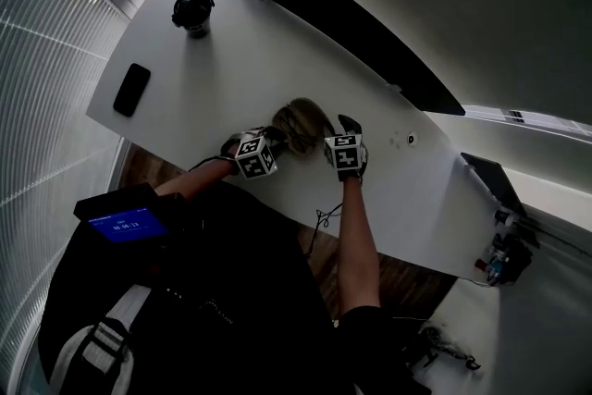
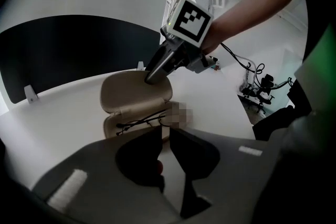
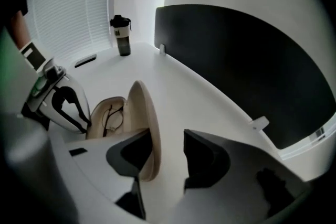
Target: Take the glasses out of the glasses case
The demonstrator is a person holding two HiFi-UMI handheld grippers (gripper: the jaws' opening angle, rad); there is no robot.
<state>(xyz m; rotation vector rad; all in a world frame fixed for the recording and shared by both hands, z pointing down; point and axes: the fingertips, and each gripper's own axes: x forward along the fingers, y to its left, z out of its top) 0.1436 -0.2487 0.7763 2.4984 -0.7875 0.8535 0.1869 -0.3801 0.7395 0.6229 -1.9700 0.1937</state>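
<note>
Glasses case (image 1: pixel 301 123): open on the white table (image 1: pixel 231 60), lid (image 3: pixel 147 123) standing up.
Glasses (image 2: pixel 139 122): lying inside the lower half of the case.
Left gripper (image 2: pixel 165 131): jaws almost together, only a thin slit, tips at the case rim just beside the glasses.
Right gripper (image 3: pixel 165 139): jaws apart, the lid between them, against one jaw.

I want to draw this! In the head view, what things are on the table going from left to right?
phone → black bottle → left tongs → glasses case → right tongs
</note>
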